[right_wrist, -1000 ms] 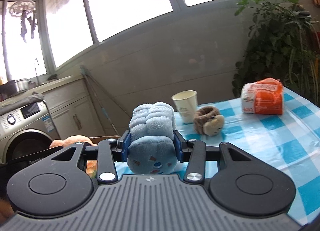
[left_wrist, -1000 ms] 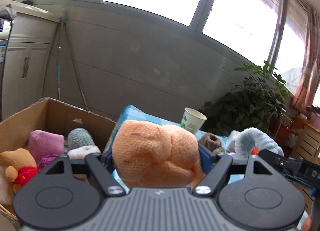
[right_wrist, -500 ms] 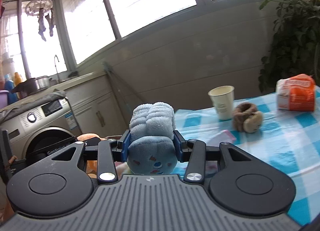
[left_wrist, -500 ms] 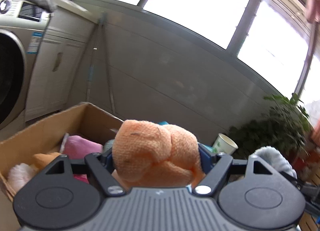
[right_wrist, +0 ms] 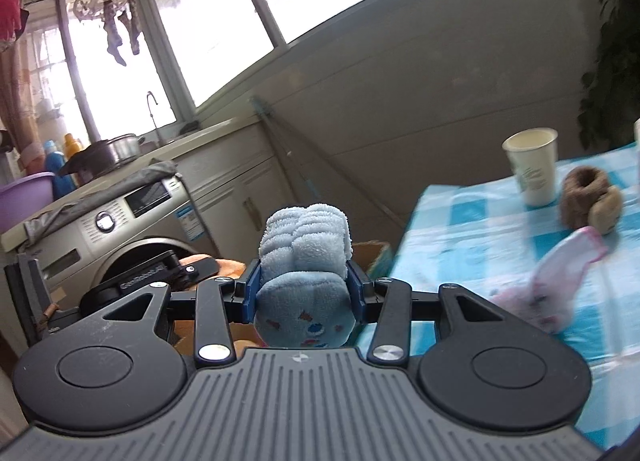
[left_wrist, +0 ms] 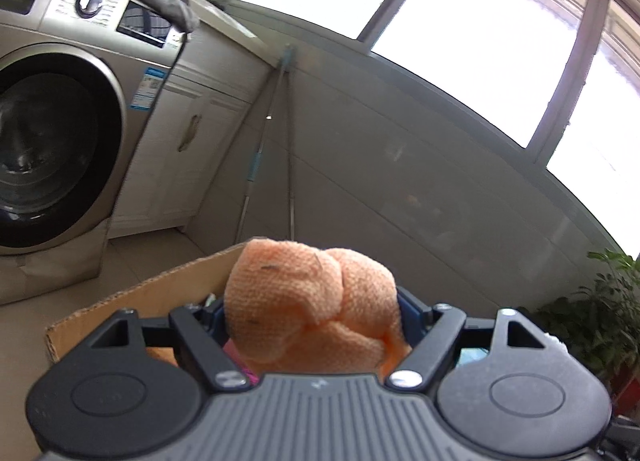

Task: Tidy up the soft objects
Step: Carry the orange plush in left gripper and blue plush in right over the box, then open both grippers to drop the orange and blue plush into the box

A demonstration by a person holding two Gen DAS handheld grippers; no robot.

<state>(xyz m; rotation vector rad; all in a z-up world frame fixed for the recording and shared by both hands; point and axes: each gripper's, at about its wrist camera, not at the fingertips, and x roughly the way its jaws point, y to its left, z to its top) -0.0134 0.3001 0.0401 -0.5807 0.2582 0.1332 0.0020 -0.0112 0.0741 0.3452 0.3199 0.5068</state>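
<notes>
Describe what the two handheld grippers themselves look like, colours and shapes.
Both the left gripper and the right gripper match: a ribbed grey body, two round black discs, black linkage arms with silver screws, and blue-padded jaws. No cables, sleeves or hands show.

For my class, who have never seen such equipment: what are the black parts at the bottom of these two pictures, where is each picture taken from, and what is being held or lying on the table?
No robot here: a person carries a hand-held two-finger gripper in each hand, and each has a wide-angle camera looking forward along its fingers. The black parts are the grippers' own bodies.

The left camera shows the left gripper clamped on an orange knitted soft item, above a cardboard box, with a washing machine beyond.

The right camera shows the right gripper clamped on a light blue plush item. To its right, a blue checked tablecloth carries a paper cup, a brown fuzzy item and a pink-and-white fabric piece, too blurred to identify.
</notes>
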